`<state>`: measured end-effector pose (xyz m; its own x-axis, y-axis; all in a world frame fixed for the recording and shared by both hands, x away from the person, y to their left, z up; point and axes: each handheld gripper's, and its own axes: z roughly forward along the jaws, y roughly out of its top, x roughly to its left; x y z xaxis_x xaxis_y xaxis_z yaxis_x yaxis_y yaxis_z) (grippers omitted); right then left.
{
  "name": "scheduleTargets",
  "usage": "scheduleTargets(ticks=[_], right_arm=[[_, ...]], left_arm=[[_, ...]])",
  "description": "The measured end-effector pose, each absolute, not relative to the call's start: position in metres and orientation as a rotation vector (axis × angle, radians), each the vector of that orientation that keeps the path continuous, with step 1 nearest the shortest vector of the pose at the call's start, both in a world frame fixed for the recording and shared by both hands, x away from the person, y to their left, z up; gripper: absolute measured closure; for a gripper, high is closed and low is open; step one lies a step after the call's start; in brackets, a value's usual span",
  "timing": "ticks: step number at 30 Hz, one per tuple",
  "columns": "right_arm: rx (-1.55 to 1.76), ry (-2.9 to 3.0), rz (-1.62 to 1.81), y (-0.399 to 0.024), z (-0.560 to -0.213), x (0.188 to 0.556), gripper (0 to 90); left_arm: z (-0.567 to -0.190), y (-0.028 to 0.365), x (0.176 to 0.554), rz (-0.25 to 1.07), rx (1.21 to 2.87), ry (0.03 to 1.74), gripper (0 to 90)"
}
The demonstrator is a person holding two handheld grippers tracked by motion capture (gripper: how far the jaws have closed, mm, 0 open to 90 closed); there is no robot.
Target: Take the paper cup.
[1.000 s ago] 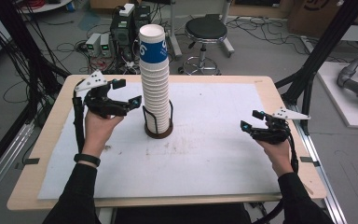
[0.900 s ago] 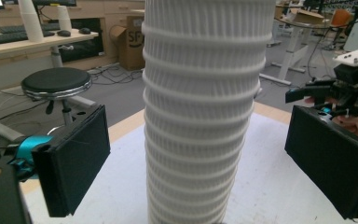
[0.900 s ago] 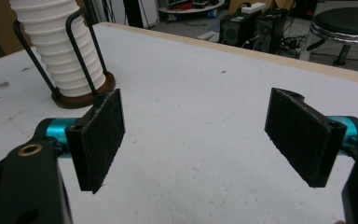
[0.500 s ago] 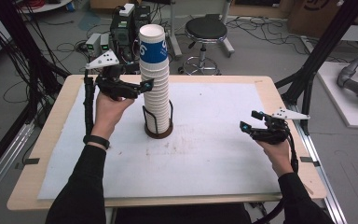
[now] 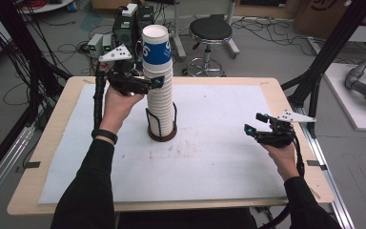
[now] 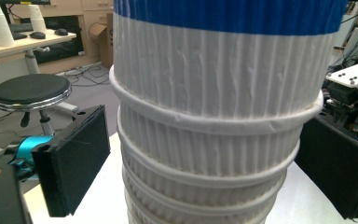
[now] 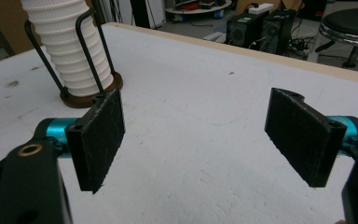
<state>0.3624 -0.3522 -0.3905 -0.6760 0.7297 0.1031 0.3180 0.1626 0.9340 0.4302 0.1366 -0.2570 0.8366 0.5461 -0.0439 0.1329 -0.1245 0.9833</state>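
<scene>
Left gripper [image 5: 158, 82]: jaws spread, straddling cup stack [image 5: 159, 90] near its top, pads apart from it; off-centre squeeze may tip stack from holder [image 5: 162, 130] at table's centre. Right gripper [image 5: 254, 123], three o'clock: spread, empty.

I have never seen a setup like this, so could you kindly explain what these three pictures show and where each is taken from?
No robot here: a person at a table holds a hand-held gripper in each hand. The high view looks down from above the person's side. The other two pictures come from cameras riding on the grippers, looking along their own black fingers.

On the table stands a tall stack of paper cups, white with a blue one on top, set in a dark wire holder.

The left gripper is raised beside the upper stack; in its own view the open fingers sit either side of the cups without pressing them. The right gripper is open and holds nothing, low over the table's right side.
</scene>
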Motion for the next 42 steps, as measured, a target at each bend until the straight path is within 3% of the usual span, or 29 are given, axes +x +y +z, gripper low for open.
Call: scheduleTargets(ticks=[4,7,18,42], right_arm=[[0.986,2.076,1.539,-0.35,-0.389,0.362,20.0],[0.988,2.088,1.553,-0.349,-0.386,0.363,20.0],[0.87,2.122,1.634,-0.329,-0.351,0.365,20.1],[0.686,2.147,1.764,-0.251,-0.236,0.414,20.1]], left_arm=[[-0.257,0.136,0.432,0.382,1.683,0.524,6.6],[-0.257,0.137,0.431,0.374,1.683,0.505,11.8],[-0.258,0.137,0.432,0.375,1.676,0.498,12.0],[-0.258,0.138,0.432,0.372,1.677,0.501,12.2]])
